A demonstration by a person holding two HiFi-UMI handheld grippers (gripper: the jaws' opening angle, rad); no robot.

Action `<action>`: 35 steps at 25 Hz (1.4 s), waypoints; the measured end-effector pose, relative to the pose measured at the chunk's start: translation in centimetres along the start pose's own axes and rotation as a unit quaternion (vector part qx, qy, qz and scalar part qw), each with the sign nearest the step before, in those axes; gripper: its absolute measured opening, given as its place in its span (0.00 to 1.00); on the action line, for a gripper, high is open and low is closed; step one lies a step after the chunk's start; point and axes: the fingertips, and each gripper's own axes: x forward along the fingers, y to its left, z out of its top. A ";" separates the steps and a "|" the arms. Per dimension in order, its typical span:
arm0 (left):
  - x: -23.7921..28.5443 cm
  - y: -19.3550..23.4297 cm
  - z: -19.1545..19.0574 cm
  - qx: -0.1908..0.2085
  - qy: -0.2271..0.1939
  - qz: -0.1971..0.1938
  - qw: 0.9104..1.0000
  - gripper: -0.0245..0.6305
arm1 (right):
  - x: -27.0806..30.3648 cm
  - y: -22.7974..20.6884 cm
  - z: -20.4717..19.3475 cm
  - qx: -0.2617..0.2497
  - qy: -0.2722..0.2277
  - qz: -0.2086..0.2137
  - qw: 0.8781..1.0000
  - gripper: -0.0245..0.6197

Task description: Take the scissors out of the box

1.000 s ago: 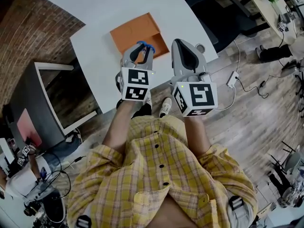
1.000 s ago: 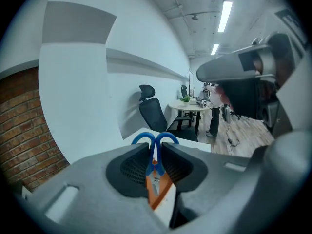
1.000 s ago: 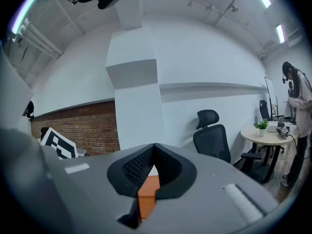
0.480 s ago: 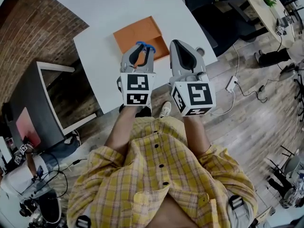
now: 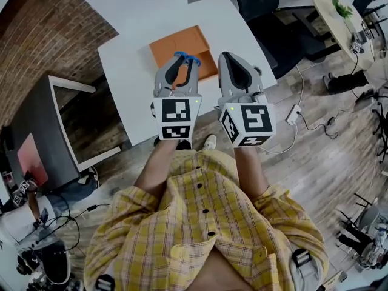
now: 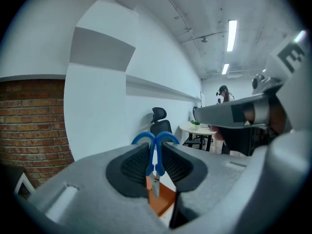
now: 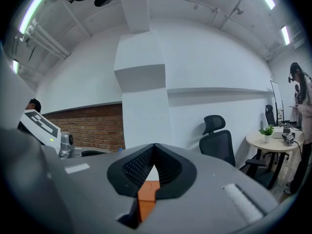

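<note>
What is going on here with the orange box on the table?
A person in a checked shirt is working with tongs in each hand over a white table. The left tongs are clamped on blue-handled scissors, handles up and blades hanging down, above the open orange box. The scissors look clear of it. The right tongs are shut and empty beside them.
</note>
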 end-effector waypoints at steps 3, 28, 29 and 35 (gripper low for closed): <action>-0.4 0.5 1.0 -0.004 -0.014 0.006 1.000 0.17 | 0.0 0.1 0.6 -0.003 -0.005 0.000 1.000 0.05; -4.0 1.0 6.6 0.009 -0.101 0.042 0.994 0.17 | -0.5 1.3 2.9 -0.027 -0.032 0.017 0.999 0.05; -4.0 1.1 6.7 0.008 -0.102 0.042 0.994 0.17 | -0.5 1.3 2.9 -0.028 -0.033 0.017 0.999 0.05; -3.9 1.2 7.1 0.008 -0.107 0.043 0.993 0.17 | -0.2 1.1 3.1 -0.027 -0.035 0.017 0.999 0.05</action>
